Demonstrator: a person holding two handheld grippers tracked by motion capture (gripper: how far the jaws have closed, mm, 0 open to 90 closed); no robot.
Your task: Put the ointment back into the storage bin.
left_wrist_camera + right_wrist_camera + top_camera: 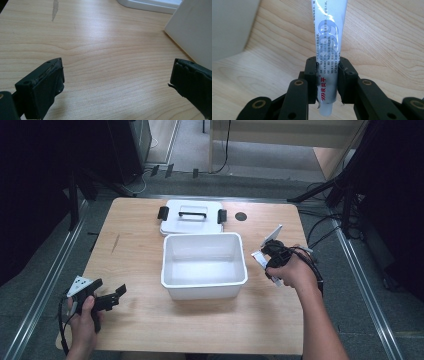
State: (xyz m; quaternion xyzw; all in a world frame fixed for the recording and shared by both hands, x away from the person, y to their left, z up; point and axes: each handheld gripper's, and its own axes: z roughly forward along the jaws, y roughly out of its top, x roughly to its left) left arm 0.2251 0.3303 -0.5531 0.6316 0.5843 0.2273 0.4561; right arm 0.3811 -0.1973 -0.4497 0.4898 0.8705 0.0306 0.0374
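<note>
At the near left corner of the wooden table [135, 245], the left gripper [111, 296] lies low over the boards in the person's left hand [82, 320], a grey three-cornered plate on its top. In the left gripper view its two black jaws stand wide apart with only bare wood between them, and the white side of the bin rises at the right edge of that view. In the middle of the table sits the white plastic bin [204, 287], open at the top and with nothing in it. Just behind it, touching or nearly touching its far rim, lies the white lid [192, 222], flat, with a handle on its top and a black clip at each end. A small dark round mark [241, 216] shows on the wood to the right of the lid. Right of the bin, the right gripper [265, 257] is held in the person's right hand [292, 270], close beside the bin's right wall but apart from it. Its jaws are clamped on a white ointment tube [329, 42] near the cap end, so that the flat printed body juts out beyond the fingertips above the table.
</note>
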